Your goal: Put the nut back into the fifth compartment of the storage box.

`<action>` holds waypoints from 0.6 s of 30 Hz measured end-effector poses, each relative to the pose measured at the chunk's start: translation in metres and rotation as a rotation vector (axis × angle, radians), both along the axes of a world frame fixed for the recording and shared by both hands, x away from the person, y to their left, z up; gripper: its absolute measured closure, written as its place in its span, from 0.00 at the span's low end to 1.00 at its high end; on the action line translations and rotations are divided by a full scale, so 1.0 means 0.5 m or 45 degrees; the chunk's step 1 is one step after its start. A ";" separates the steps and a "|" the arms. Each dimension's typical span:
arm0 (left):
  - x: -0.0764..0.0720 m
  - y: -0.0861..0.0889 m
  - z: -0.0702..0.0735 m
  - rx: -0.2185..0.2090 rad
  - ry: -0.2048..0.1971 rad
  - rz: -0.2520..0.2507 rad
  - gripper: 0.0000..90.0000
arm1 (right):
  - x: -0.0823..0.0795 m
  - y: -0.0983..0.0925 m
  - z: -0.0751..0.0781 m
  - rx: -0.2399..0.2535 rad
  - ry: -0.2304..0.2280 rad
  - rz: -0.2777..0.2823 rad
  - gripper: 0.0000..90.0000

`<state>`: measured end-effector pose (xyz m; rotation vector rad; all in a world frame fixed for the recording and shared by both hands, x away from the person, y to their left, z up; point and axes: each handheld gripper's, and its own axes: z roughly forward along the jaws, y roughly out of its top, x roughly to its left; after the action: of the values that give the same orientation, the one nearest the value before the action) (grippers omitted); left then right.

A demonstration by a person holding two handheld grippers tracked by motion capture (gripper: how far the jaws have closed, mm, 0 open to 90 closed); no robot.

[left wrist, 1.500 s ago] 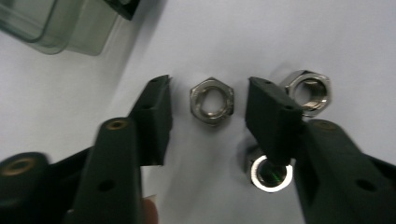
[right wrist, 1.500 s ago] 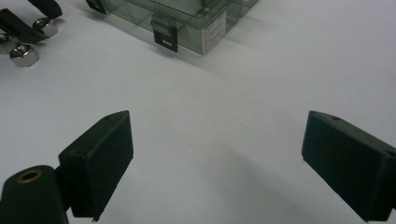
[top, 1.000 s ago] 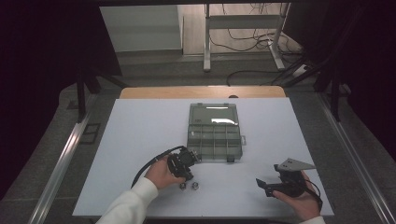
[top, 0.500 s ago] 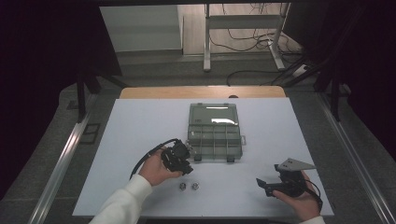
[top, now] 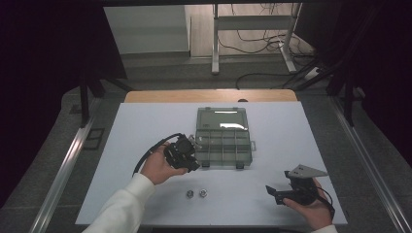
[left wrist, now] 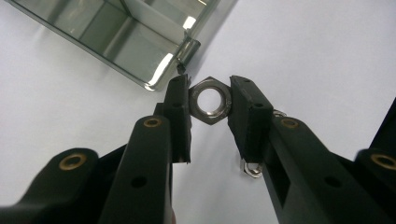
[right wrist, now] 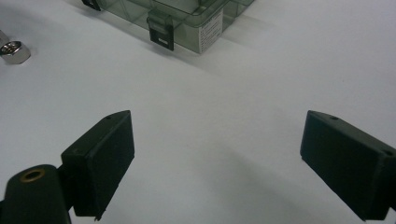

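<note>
On the white table (top: 145,126) an open, clear grey plastic compartment box (top: 222,137) sits mid-table. The left gripper (top: 187,154) hangs at its near-left corner; two small metal nuts (top: 196,193) lie nearer; the right gripper (top: 276,192) rests well apart.

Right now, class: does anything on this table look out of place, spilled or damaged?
Nothing looks damaged. Two loose nuts lie on the white table, outside the open compartment box. A third hex nut is clamped in the left gripper beside the box's corner. The right gripper is open, holding nothing.
</note>
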<state>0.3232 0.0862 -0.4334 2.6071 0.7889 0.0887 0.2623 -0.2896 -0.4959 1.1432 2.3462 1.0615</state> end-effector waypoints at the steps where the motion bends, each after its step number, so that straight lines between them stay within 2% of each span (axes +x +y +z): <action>1: 0.001 -0.001 0.002 0.003 -0.004 -0.002 0.78 | 0.001 0.000 0.000 -0.002 0.000 0.000 0.11; 18: 0.035 -0.024 0.025 0.007 -0.033 0.001 0.78 | 0.006 0.001 0.001 0.005 -0.027 -0.001 0.11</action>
<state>0.3406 0.0741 -0.4207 2.6056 0.7815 0.1247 0.2655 -0.2894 -0.4954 1.1289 2.3280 1.0732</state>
